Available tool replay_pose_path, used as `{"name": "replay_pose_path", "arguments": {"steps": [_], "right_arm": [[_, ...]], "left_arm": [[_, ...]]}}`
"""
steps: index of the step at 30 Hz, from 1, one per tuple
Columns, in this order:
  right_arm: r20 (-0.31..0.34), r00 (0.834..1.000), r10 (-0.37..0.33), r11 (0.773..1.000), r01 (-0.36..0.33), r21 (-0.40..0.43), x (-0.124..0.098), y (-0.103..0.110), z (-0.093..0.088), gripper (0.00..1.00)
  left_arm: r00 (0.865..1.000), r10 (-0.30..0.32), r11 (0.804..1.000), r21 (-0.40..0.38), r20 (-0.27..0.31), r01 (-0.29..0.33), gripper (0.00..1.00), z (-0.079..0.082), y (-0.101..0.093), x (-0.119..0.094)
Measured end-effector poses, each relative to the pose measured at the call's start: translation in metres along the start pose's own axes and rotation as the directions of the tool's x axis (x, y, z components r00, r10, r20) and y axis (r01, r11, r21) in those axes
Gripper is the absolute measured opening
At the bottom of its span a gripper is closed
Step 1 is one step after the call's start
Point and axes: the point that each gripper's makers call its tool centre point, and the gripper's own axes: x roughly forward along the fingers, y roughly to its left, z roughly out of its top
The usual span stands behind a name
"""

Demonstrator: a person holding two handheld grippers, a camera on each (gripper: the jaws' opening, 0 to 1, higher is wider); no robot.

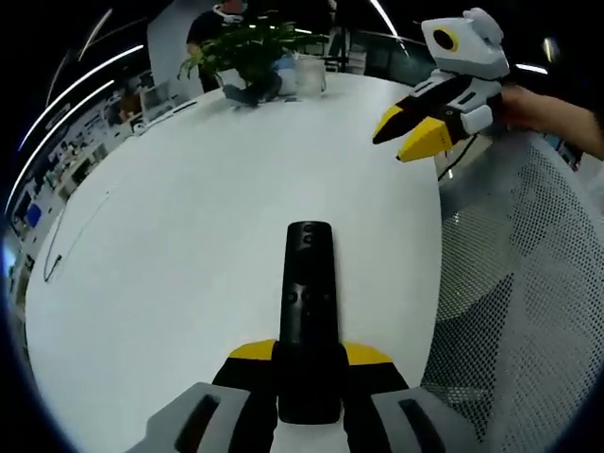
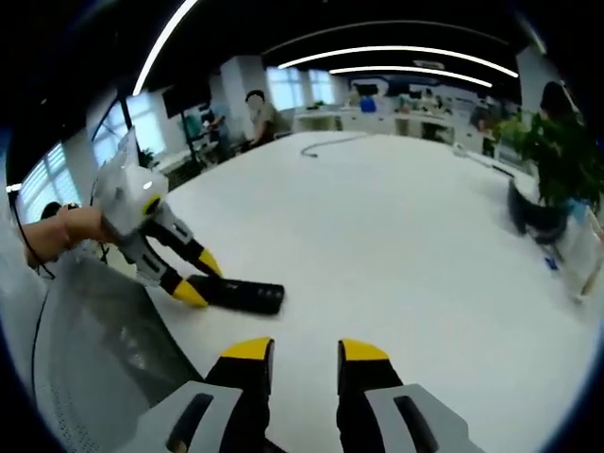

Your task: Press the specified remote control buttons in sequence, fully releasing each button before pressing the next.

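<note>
The left gripper (image 1: 310, 363) is clamped on the near end of the remote (image 1: 309, 311), which lies flat near the table (image 1: 170, 255) edge. The right gripper (image 2: 304, 357) hangs empty, jaws slightly apart, well off the buttons. No press is under way; the sequence looks still to do. A plant (image 1: 250, 42) stands at the far edge.

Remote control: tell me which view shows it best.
The left gripper view. The remote control lies lengthwise up the centre, held in the left gripper, its buttons facing the camera. The right gripper view shows it small and side-on on the white table, buttons unreadable.
</note>
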Motion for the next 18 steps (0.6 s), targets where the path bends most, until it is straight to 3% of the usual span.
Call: {"name": "replay_pose_path", "arguments": {"steps": [9,18], "right_arm": [[-0.042,0.998,0.04,0.997,-0.043,-0.071,0.005,0.015,-0.003,0.21],[-0.058,0.994,0.092,0.99,-0.097,-0.104,0.006,0.026,-0.005,0.18]], "left_arm": [[0.999,-0.018,1.0,0.01,0.032,0.018,0.24,-0.007,-0.013,-0.005],[0.987,-0.137,0.983,0.131,0.085,0.126,0.24,-0.017,-0.039,-0.011]]}}
